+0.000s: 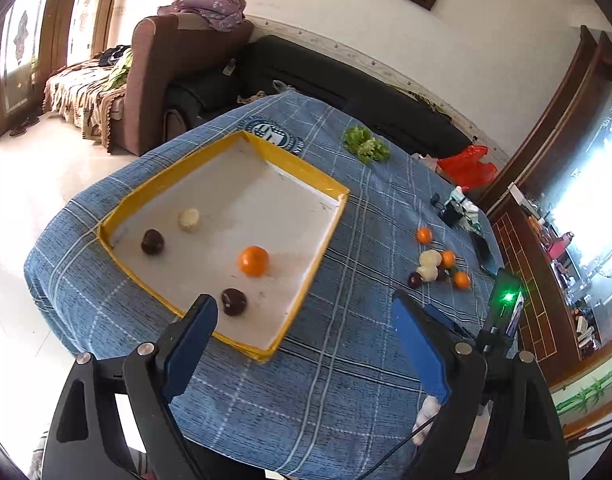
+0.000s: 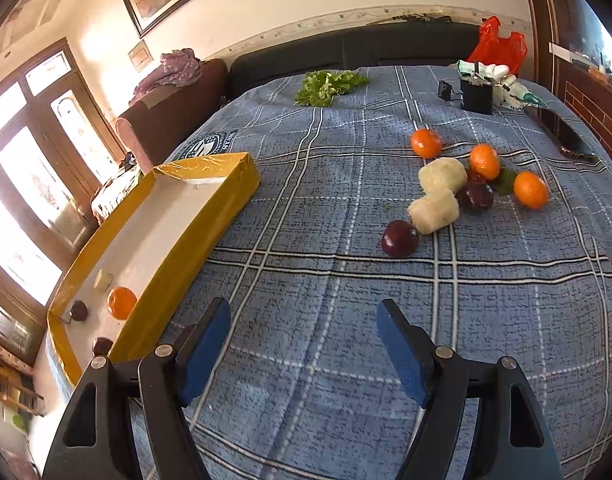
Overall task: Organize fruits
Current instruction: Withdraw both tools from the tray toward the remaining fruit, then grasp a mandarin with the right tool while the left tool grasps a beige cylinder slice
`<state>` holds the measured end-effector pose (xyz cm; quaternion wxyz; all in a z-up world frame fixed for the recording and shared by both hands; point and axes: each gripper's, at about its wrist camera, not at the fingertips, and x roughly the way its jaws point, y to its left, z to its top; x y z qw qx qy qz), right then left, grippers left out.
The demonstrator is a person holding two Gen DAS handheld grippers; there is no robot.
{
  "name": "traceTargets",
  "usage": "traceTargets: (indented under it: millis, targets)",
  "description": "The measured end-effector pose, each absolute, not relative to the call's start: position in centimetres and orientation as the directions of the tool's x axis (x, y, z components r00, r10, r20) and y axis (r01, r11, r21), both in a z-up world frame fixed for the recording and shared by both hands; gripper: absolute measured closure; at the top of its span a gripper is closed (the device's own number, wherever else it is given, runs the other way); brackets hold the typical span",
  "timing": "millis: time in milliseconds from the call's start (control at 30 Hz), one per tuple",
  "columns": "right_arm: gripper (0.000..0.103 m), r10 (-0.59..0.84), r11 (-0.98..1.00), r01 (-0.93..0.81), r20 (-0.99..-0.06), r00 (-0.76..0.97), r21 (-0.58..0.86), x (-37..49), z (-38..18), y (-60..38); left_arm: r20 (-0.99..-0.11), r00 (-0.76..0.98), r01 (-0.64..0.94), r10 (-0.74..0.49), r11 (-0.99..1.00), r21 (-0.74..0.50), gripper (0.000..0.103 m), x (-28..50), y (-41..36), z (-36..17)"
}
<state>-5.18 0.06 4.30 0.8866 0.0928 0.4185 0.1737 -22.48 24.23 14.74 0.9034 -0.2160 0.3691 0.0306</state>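
A yellow-rimmed white tray [image 1: 306,168] [image 2: 210,184] lies on the blue plaid cloth. In it lie an orange [image 1: 253,261] [image 2: 122,302], two dark plums [image 1: 234,301] [image 1: 152,241] and a pale round fruit [image 1: 189,220]. A loose pile of fruit lies to the right: three oranges [image 2: 426,143] [image 2: 484,161] [image 2: 530,189], two pale fruits [image 2: 442,174] [image 2: 434,211] and dark plums [image 2: 400,239] [image 2: 476,196]. My left gripper [image 1: 306,312] is open and empty above the tray's near corner. My right gripper [image 2: 304,318] is open and empty, short of the pile.
Lettuce [image 2: 326,84] lies at the far side of the cloth. A black box [image 2: 476,94], a phone [image 2: 566,132] and a red bag [image 2: 498,46] are at the far right. A black sofa [image 1: 326,80] stands behind the table.
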Motion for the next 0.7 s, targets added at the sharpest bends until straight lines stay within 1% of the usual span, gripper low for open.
traceTargets:
  millis: [133, 233, 367, 400, 500, 567, 700]
  targets:
    - [0.023, 0.375, 0.925, -0.204, -0.697, 0.610, 0.319, -6.1, 4.5, -2.0, -0.671, 0.728, -0.175, -0.138, 0.909, -0.377, 0.015, -21.4, 22.6, 14.2]
    - [0.023, 0.345, 0.933, -0.149, -0.689, 0.637, 0.329, -7.5, 4.7, -5.2, -0.666, 0.722, -0.120, -0.188, 0.914, -0.388, 0.015, -19.7, 20.8, 13.4]
    - [0.023, 0.241, 0.954, -0.032, -0.697, 0.675, 0.299, -9.3, 5.3, -11.5, -0.693, 0.672, -0.038, -0.263, 0.922, -0.386, 0.015, -16.5, 18.0, 11.0]
    - [0.023, 0.196, 0.960, 0.014, -0.705, 0.681, 0.281, -9.7, 5.4, -13.6, -0.700, 0.661, -0.029, -0.271, 0.923, -0.385, 0.015, -16.0, 17.5, 10.5]
    - [0.023, 0.122, 0.964, 0.095, -0.726, 0.676, 0.250, -9.4, 5.5, -17.6, -0.714, 0.627, 0.010, -0.311, 0.920, -0.391, 0.016, -14.4, 16.0, 9.0]
    - [0.023, 0.111, 0.962, 0.110, -0.732, 0.672, 0.248, -8.3, 5.6, -19.1, -0.725, 0.612, 0.023, -0.316, 0.924, -0.383, 0.020, -13.7, 15.2, 8.3]
    - [0.023, 0.140, 0.958, 0.092, -0.726, 0.674, 0.271, -4.2, 5.8, -19.4, -0.748, 0.579, 0.044, -0.323, 0.929, -0.367, 0.024, -12.1, 14.3, 7.4]
